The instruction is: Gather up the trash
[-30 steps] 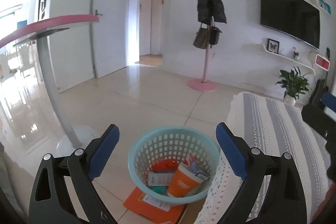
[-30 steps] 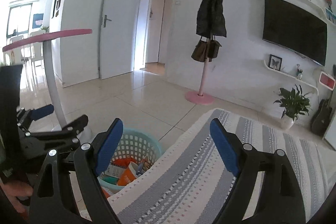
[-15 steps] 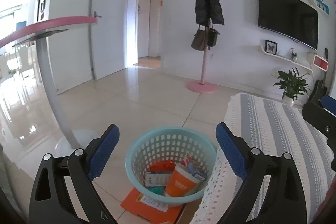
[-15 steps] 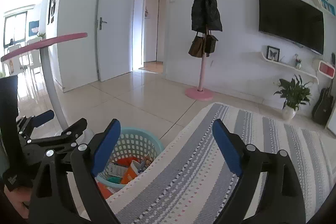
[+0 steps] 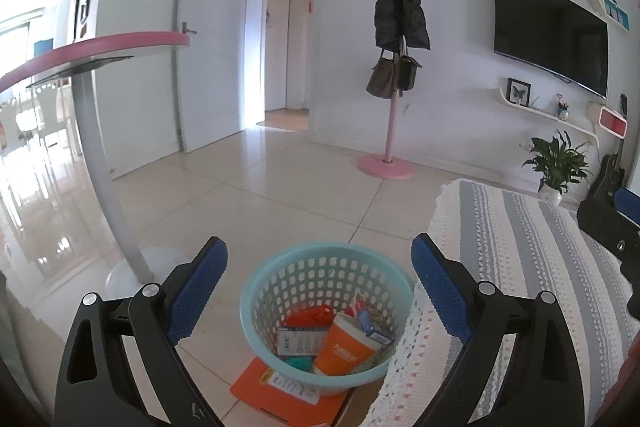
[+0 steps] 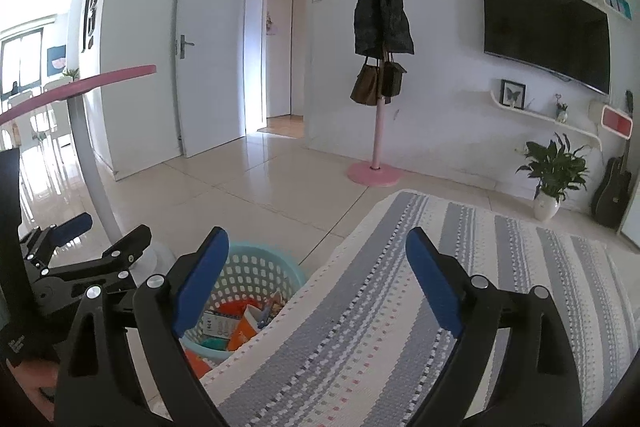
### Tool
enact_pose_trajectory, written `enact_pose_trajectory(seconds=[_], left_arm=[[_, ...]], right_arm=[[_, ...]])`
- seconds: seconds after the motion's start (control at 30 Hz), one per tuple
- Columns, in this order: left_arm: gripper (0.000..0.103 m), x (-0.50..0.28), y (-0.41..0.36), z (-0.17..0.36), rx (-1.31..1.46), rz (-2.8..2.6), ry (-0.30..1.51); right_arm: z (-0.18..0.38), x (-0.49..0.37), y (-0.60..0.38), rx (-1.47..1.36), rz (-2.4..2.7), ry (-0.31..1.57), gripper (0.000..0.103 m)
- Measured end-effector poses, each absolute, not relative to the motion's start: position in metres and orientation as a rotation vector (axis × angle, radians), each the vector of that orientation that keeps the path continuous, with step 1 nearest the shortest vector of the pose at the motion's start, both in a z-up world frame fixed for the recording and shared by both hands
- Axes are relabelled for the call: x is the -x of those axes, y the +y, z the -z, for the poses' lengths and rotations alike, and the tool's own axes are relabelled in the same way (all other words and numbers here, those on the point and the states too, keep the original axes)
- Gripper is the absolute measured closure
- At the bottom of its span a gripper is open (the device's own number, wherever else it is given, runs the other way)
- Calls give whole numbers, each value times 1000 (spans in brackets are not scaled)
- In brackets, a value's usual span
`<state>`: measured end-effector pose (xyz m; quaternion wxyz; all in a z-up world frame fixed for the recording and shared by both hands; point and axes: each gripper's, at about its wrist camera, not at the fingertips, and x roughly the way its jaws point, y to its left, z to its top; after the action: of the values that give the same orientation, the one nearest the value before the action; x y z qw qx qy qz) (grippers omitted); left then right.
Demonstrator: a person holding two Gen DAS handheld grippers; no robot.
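Observation:
A light blue plastic basket (image 5: 320, 263) stands on the floor beside the striped cloth surface (image 5: 532, 267). It holds an orange paper cup (image 5: 345, 349), small boxes and wrappers. My left gripper (image 5: 319, 283) is open and empty, held above and just behind the basket. My right gripper (image 6: 317, 277) is open and empty over the striped cloth (image 6: 400, 327). The basket also shows in the right wrist view (image 6: 260, 259), low left, with the left gripper (image 6: 100, 247) beside it.
An orange flat box (image 5: 288, 395) lies under the basket. A pink-topped table on a grey pole (image 5: 104, 163) stands left. A coat stand (image 5: 390, 131), a potted plant (image 5: 558, 167) and a guitar (image 6: 612, 191) line the far wall.
Both grippers tilted upward a little, so the basket sits lower in both views. Both stay open and empty. Nothing in the basket has moved.

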<state>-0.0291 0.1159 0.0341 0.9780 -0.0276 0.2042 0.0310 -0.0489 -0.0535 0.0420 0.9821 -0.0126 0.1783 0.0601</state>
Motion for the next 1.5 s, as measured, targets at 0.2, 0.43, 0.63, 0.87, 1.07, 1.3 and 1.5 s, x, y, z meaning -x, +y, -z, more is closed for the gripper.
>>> enact_pose_trajectory(seconds=[0.2, 0.43, 0.63, 0.87, 1.07, 1.3, 1.5], left_arm=[[13, 30, 116, -35, 55, -67, 406], [13, 31, 116, -36, 57, -67, 403], [13, 32, 115, -36, 59, -68, 403], [13, 32, 116, -37, 61, -68, 402], [12, 32, 116, -37, 61, -68, 403], [12, 33, 119, -38, 66, -66, 407], [10, 36, 114, -39, 30, -68, 393]], right_arm=[[-41, 48, -50, 31, -130, 364, 17], [-40, 43, -58, -11, -141, 390, 17], [-39, 44, -57, -1, -146, 384, 17], [-39, 44, -58, -1, -149, 386, 17], [-38, 44, -56, 3, -148, 390, 17], [-34, 41, -52, 24, -119, 400, 17], [-32, 41, -51, 32, -108, 401, 17]])
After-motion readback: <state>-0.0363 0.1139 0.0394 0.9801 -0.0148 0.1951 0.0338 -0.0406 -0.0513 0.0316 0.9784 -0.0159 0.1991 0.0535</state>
